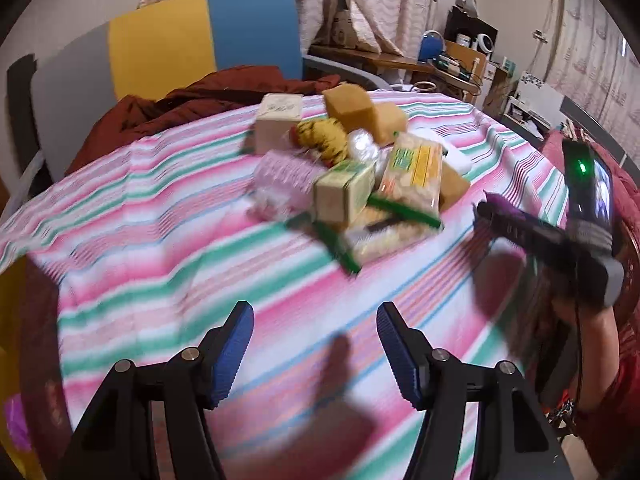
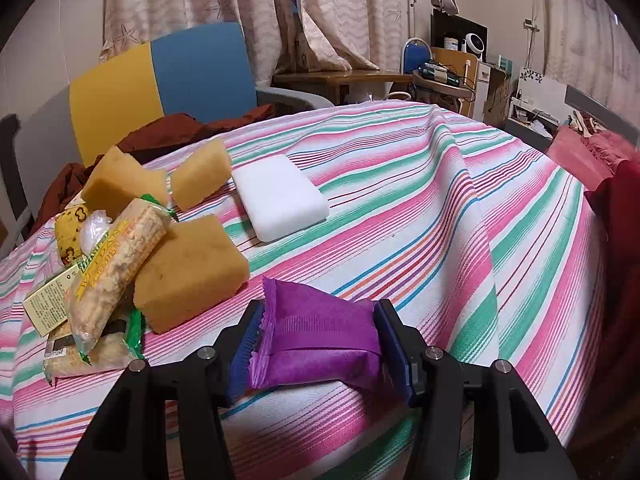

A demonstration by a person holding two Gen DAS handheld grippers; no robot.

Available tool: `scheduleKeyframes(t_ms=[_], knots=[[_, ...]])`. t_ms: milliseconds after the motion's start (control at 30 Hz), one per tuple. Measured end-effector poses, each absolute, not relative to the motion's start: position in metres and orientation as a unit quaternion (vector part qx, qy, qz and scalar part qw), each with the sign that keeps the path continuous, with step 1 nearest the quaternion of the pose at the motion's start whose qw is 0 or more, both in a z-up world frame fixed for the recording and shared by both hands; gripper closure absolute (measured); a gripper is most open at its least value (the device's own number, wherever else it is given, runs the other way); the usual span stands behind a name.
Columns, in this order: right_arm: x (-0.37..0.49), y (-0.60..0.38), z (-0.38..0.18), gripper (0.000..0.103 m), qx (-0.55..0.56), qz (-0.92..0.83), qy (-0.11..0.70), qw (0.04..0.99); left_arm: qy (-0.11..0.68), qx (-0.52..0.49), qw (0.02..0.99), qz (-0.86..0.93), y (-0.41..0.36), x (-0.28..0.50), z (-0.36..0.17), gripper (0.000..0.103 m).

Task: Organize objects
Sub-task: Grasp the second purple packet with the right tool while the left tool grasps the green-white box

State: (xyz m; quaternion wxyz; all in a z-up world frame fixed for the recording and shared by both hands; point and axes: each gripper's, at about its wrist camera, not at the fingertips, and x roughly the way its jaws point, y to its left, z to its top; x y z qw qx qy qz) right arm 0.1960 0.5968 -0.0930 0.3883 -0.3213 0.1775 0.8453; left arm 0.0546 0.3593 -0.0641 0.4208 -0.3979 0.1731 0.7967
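Observation:
My right gripper [image 2: 316,344] is shut on a purple snack packet [image 2: 320,336] and holds it above the striped tablecloth [image 2: 420,200]. My left gripper [image 1: 316,344] is open and empty, low over the cloth [image 1: 160,280]. A pile lies ahead of it: cracker packs [image 1: 412,172], a green-and-cream box [image 1: 344,192], a pink pack [image 1: 280,180], a cream box [image 1: 276,120], tan sponges [image 1: 360,108] and a yellow patterned item [image 1: 324,136]. The right wrist view shows the pile at the left, with a big tan sponge [image 2: 192,272] and a white sponge [image 2: 280,196].
The right gripper's body [image 1: 560,240] with the packet's tip shows at the right of the left wrist view. A yellow-and-blue chair [image 2: 160,80] with dark red cloth [image 1: 180,104] stands behind the table. A cluttered desk [image 2: 440,72] is at the back.

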Motion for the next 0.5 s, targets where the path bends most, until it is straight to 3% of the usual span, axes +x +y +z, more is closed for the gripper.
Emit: scheduleKeyframes(t_ms=[500], knots=[[0.192, 0.596, -0.098, 0.048, -0.321, 0.842, 0.167, 0.4, 0.18, -0.376, 0.431, 0.8, 0.433, 0.013, -0.069, 0.035]])
